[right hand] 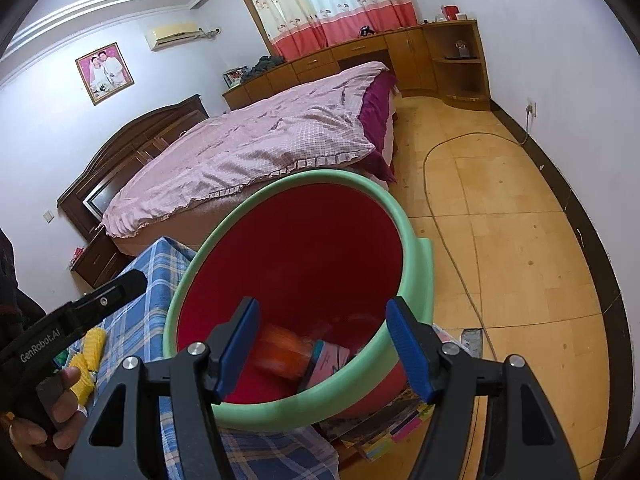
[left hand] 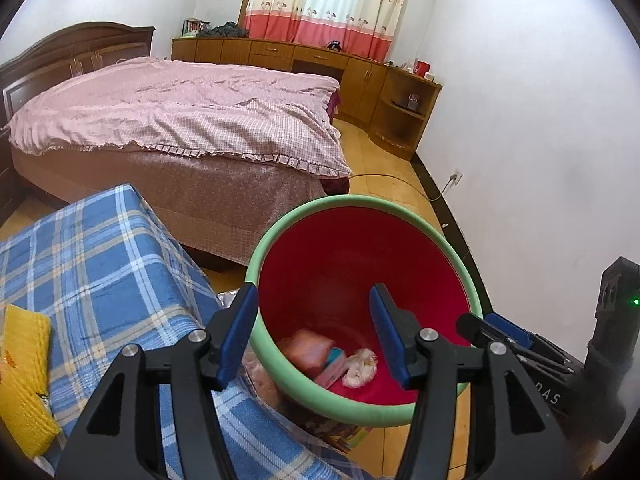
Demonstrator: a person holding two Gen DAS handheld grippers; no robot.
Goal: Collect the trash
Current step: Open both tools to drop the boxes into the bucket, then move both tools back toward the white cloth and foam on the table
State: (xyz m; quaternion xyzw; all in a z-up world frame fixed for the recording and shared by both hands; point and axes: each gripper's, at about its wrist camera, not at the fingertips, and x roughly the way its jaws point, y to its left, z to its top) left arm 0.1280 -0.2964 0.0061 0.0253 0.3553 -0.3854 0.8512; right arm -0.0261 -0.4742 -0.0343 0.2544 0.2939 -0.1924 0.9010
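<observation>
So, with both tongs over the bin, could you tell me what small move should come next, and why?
Probably swing the left tongs back toward the yellow foam netting on the blue plaid cloth: both tongs stand open and empty above the red bin, which already holds wrappers.

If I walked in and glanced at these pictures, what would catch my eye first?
Most likely the red bin with its mint-green rim, close in front of both open grippers, with a few scraps of trash at its bottom. Behind it lies a big bed under a pink checked cover, and a blue plaid cloth with a yellow foam net sits at the left.
</observation>
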